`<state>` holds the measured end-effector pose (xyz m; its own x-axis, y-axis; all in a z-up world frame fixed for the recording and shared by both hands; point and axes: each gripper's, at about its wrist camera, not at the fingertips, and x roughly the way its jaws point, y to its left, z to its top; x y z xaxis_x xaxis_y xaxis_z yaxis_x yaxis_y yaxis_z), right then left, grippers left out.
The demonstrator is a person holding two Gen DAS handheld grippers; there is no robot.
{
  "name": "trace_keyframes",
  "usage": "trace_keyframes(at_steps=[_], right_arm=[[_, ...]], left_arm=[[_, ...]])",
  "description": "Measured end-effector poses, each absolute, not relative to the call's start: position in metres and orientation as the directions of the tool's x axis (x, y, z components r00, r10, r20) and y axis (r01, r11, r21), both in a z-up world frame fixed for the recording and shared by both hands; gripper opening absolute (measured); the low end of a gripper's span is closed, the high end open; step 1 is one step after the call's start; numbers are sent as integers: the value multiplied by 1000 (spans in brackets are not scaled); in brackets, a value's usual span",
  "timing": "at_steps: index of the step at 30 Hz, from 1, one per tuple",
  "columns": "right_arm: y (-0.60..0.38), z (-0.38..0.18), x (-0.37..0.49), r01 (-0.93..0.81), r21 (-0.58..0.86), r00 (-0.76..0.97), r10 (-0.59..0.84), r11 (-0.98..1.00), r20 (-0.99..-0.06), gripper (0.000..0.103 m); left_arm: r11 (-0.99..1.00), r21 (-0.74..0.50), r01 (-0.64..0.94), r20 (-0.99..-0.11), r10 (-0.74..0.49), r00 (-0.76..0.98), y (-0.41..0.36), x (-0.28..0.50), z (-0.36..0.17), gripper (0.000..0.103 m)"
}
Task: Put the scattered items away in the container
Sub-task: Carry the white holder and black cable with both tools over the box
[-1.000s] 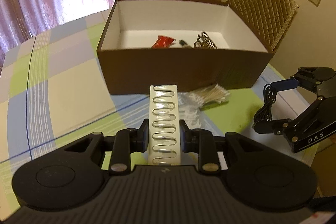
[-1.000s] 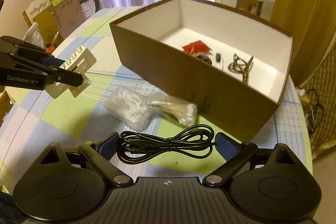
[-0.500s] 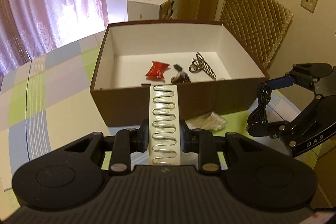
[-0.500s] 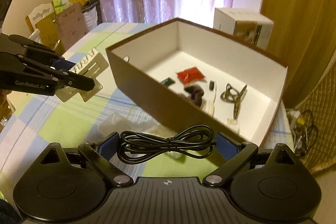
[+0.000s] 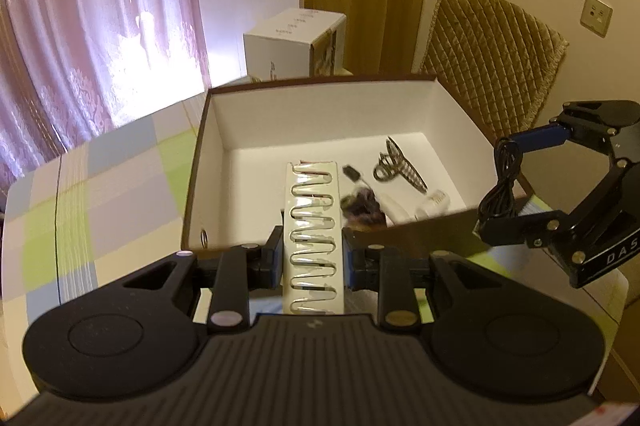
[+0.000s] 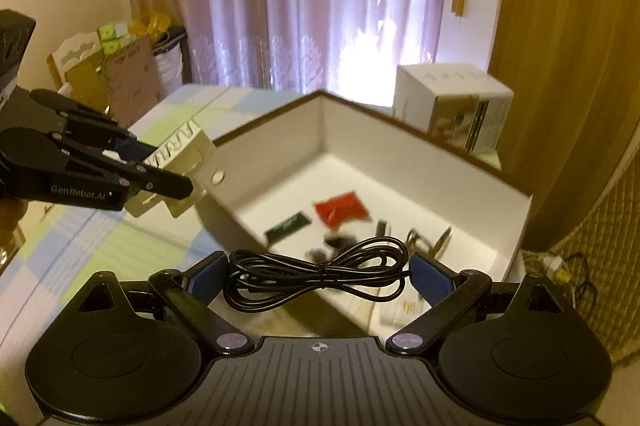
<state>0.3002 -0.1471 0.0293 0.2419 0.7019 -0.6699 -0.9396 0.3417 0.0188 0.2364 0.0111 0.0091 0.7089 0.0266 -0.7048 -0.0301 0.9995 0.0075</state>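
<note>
Left wrist view shows the left gripper (image 5: pixel 313 262) clamped on a white card of hairpins (image 5: pixel 313 226) above the brown box's (image 5: pixel 400 238) near wall, while the right gripper (image 6: pixel 320 276) grips a coiled black cable (image 6: pixel 316 276) over it.

In the left wrist view, the card (image 5: pixel 313 238) covers the middle of the box (image 5: pixel 216 130) floor, and only a red sliver shows above its top edge. Just right of the card, a dark clump (image 5: pixel 362 208) is smeared by blur, and what it is cannot be told. The right gripper (image 5: pixel 520 186) is cut off at the frame's right edge.

In the right wrist view, the cable (image 6: pixel 316 276) hides part of the small things (image 6: pixel 336 240) on the floor, perhaps a hair tie. The box's near wall (image 6: pixel 224 202) is blurred. The left gripper (image 6: pixel 168 178) runs off the left edge.
</note>
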Motion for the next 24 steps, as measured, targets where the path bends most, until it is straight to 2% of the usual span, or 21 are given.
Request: trace_keyframes(at_steps=[7,18,24], right_arm=[[-124,29,345,-919,63,254,708,389,-658,94],[-79,-12,416,-845,100,298,616,526,-729,94],[-57,-30,439,-828,71,318,570,556,-758,94]], left_arm=[[999,23,-37,-710,42,703,26,278,12,23],[997,34,-63,-791,66,609,52,367,-27,23],[998,51,-46,-818,68,571,57,411,-50,23]])
